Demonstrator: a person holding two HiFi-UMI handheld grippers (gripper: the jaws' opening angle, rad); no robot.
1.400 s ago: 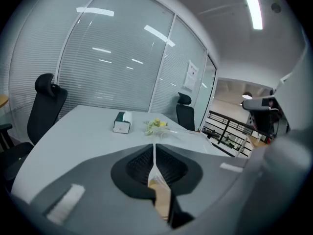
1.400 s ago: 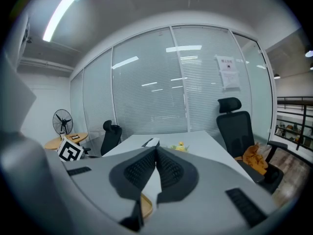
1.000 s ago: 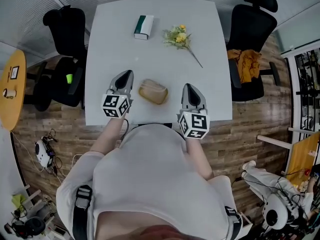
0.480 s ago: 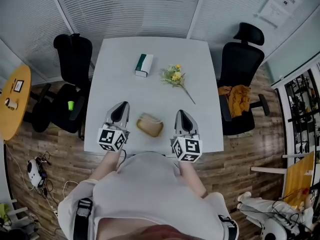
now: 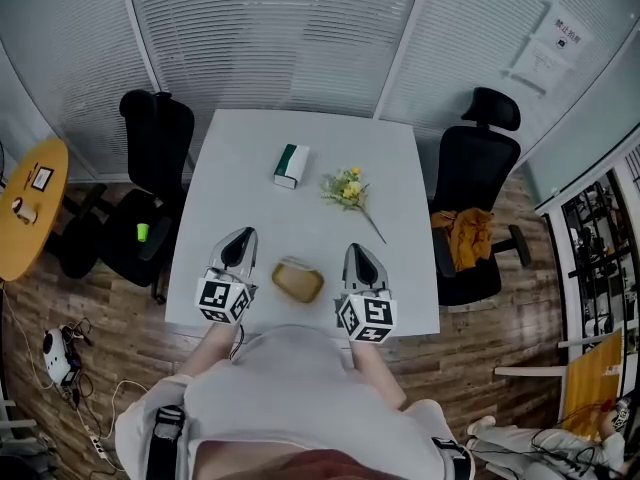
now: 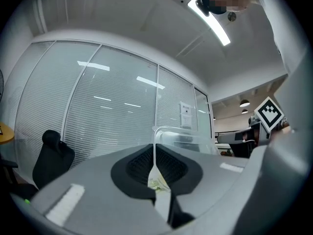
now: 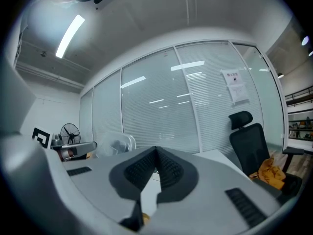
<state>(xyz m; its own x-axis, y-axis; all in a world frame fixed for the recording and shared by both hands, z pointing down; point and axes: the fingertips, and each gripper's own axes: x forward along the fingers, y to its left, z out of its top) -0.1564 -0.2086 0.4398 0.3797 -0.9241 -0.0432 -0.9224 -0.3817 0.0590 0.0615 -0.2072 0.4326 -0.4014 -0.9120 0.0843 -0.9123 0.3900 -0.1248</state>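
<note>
Clear box (image 5: 298, 281) with brown contents lies near the front edge of the table (image 5: 250, 178), just beside both the left gripper (image 5: 244, 236) and the right gripper (image 5: 353, 251), whose closed, upward-tilted jaws apparently flank it evenly from either side.

The head view looks steeply down from high above the table (image 5: 300, 163), with the left gripper (image 5: 240, 240) and right gripper (image 5: 357, 253) at centre. Each gripper view sits low, close behind its own jaws, tilted up. All three share the glass wall (image 5: 270, 38); the right gripper view also catches the black chair (image 7: 249, 141).
</note>
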